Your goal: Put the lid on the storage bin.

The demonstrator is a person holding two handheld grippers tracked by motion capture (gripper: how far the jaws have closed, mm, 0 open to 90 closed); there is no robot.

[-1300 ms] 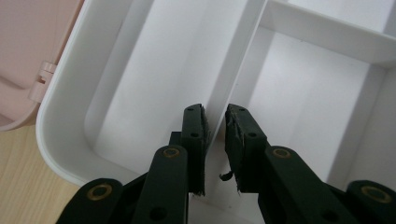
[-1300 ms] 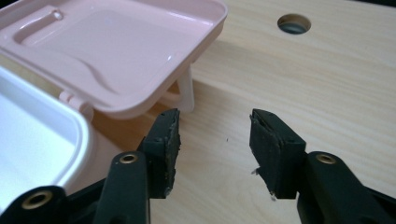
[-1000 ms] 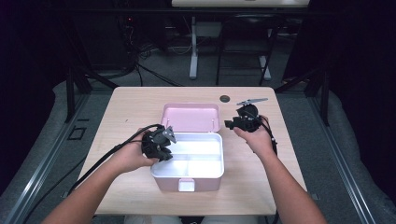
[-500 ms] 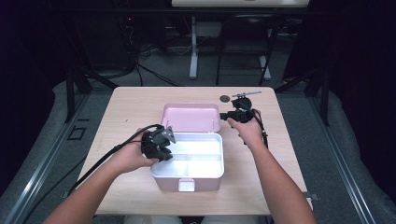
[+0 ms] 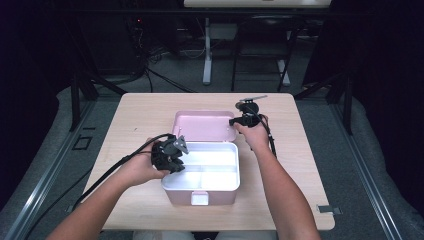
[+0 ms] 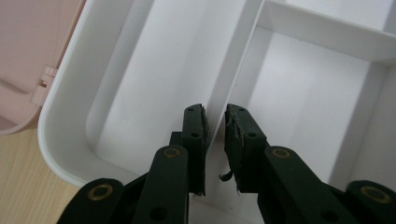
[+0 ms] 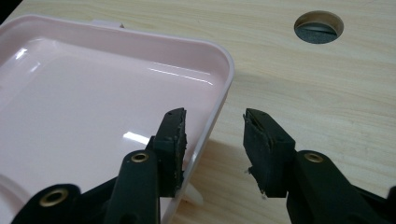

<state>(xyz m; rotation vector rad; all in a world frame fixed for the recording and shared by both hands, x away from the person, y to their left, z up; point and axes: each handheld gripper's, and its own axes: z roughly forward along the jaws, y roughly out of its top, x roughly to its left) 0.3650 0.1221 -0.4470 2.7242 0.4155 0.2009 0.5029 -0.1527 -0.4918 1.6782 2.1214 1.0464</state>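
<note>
Straddling the pink lid's [image 7: 84, 116] rim, right gripper [image 7: 212, 135] jaws apart

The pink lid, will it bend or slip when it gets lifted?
The pink lid looks like thin moulded plastic, so probably light and fairly stiff. Its glossy shine suggests it could slip. The right hand-held gripper straddles its rim, jaws not yet closed.
</note>
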